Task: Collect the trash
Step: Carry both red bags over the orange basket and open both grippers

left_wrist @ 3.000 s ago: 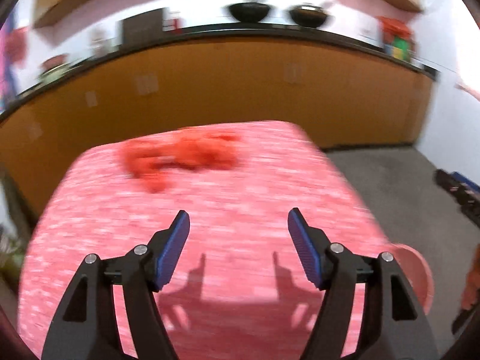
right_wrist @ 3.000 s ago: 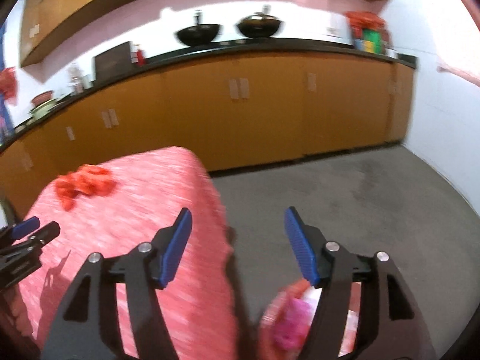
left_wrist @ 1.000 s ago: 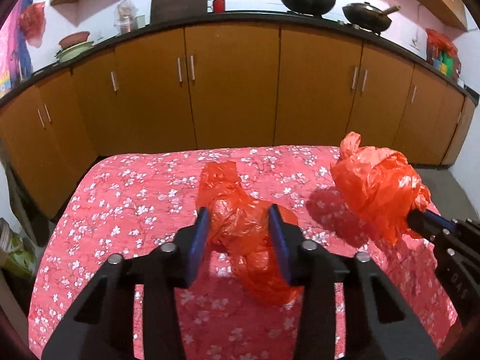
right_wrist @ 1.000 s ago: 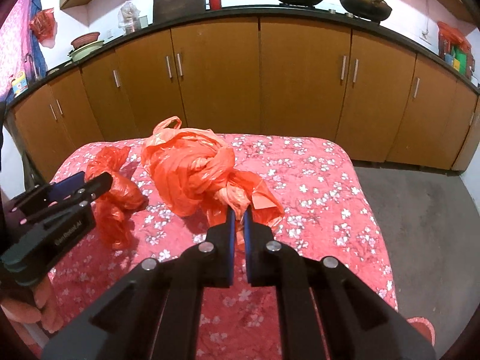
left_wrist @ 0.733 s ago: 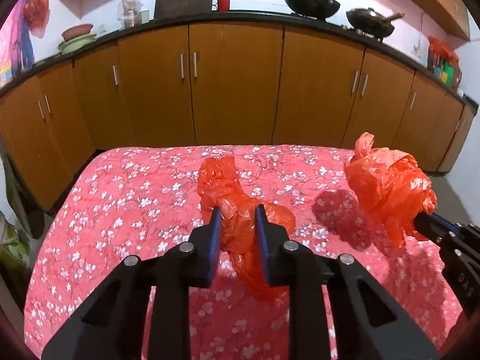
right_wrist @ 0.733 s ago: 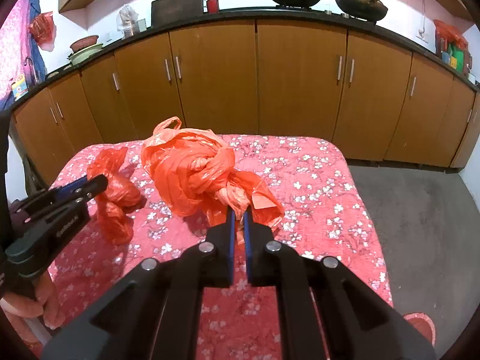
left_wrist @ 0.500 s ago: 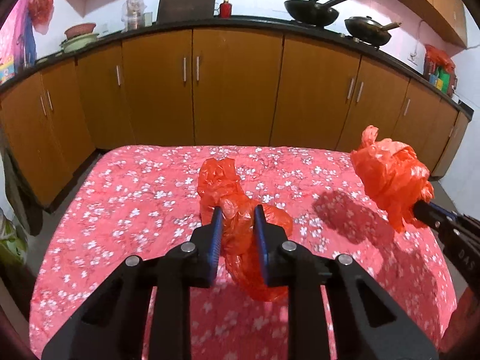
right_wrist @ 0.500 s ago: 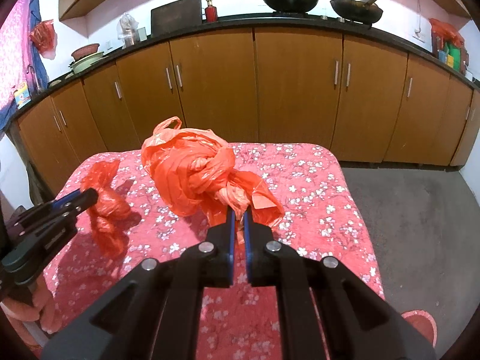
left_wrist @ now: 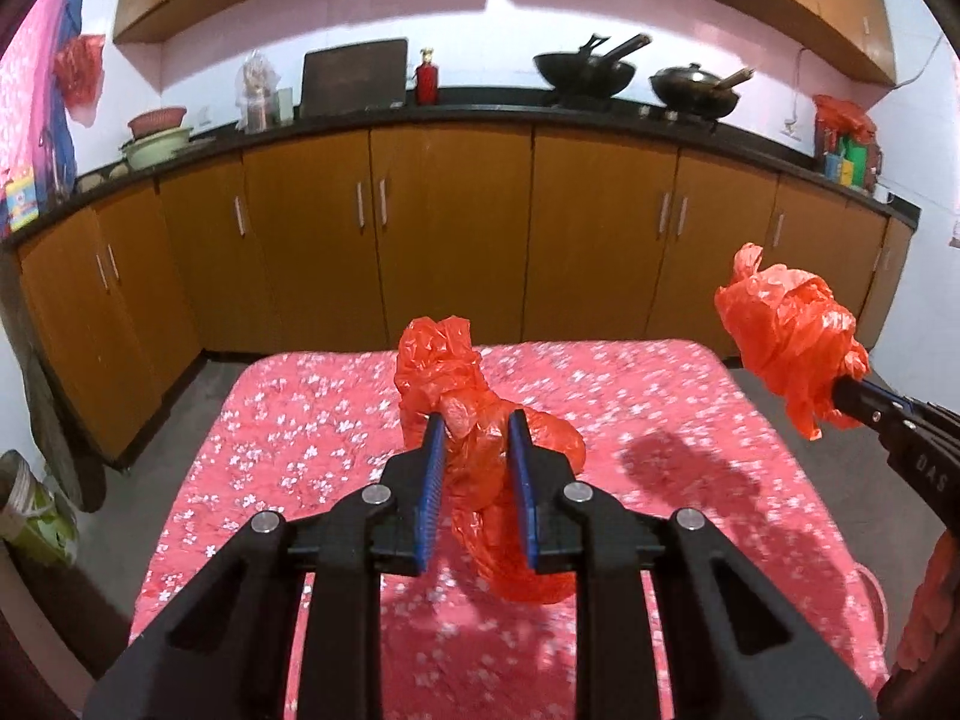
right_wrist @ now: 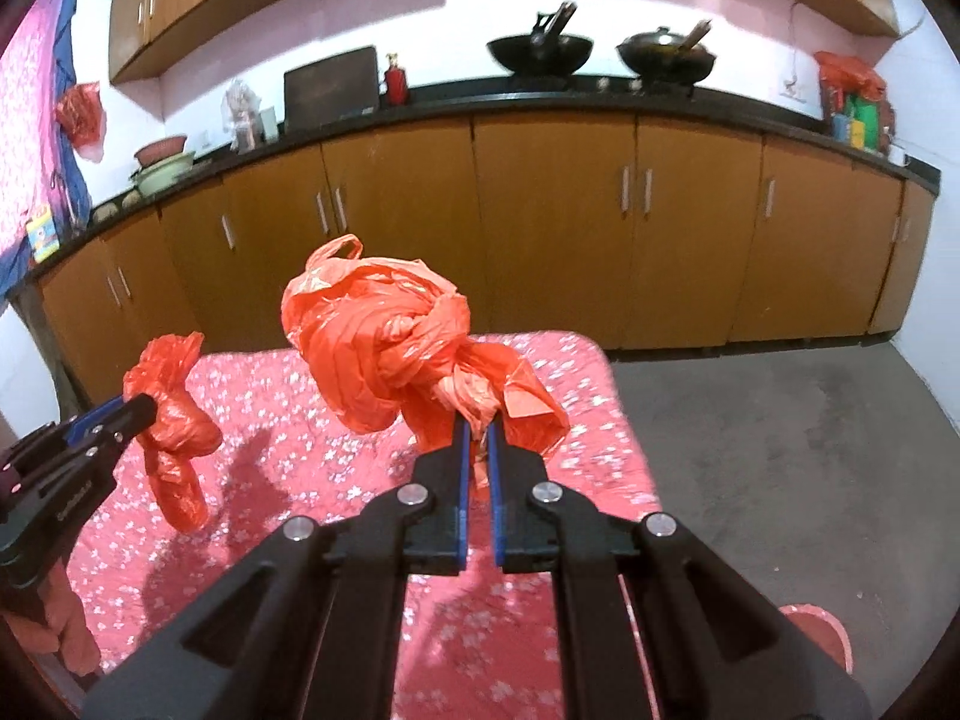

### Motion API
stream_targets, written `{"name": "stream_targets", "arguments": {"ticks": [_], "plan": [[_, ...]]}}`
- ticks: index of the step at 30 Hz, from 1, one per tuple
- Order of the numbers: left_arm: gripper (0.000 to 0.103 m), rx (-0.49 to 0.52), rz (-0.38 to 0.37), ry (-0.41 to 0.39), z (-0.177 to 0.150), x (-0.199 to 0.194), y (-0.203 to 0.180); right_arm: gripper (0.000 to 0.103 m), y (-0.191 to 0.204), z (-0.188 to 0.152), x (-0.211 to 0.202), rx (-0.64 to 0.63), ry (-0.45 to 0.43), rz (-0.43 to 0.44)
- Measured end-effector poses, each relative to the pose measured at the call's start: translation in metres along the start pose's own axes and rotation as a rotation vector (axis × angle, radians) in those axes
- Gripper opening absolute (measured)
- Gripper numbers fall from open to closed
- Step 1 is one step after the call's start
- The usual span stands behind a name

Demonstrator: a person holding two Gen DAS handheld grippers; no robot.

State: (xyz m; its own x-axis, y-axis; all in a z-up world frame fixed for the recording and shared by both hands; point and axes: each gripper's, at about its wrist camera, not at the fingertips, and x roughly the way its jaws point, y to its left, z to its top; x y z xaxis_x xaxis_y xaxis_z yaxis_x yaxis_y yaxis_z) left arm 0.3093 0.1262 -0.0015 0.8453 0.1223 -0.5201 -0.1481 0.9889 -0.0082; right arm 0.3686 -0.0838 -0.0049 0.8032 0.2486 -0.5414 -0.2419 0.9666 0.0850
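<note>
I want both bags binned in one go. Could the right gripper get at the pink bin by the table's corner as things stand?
Probably yes: the right gripper, shut on the larger orange bag, has only open floor around the pink bin below it.

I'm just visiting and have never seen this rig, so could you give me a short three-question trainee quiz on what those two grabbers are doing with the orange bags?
1. True or false: the left gripper is shut on the smaller orange bag.
2. Multiple choice: the larger orange bag in the right gripper is A) flat on the table, B) lifted clear of the floral tablecloth.
3. What stands behind the table?

Key: 1 true. 2 B. 3 brown cabinets.
</note>
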Motion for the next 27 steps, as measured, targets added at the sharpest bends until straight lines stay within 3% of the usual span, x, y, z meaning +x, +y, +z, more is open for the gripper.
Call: {"name": "stream_targets", "arguments": {"ticks": [9,18,27], "plan": [[0.021,0.063,-0.082,-0.064,0.01,-0.051,-0.053,0.007,-0.052,0.002,-0.077,0.059,-0.089,-0.074],[0.021,0.112,-0.208,-0.094,0.009,-0.087,-0.131,0.007,-0.134,-0.015,-0.151,0.137,-0.162,-0.202],[0.021,0.186,-0.337,-0.088,-0.009,-0.107,-0.214,0.007,-0.213,-0.047,-0.191,0.197,-0.167,-0.32]]}}
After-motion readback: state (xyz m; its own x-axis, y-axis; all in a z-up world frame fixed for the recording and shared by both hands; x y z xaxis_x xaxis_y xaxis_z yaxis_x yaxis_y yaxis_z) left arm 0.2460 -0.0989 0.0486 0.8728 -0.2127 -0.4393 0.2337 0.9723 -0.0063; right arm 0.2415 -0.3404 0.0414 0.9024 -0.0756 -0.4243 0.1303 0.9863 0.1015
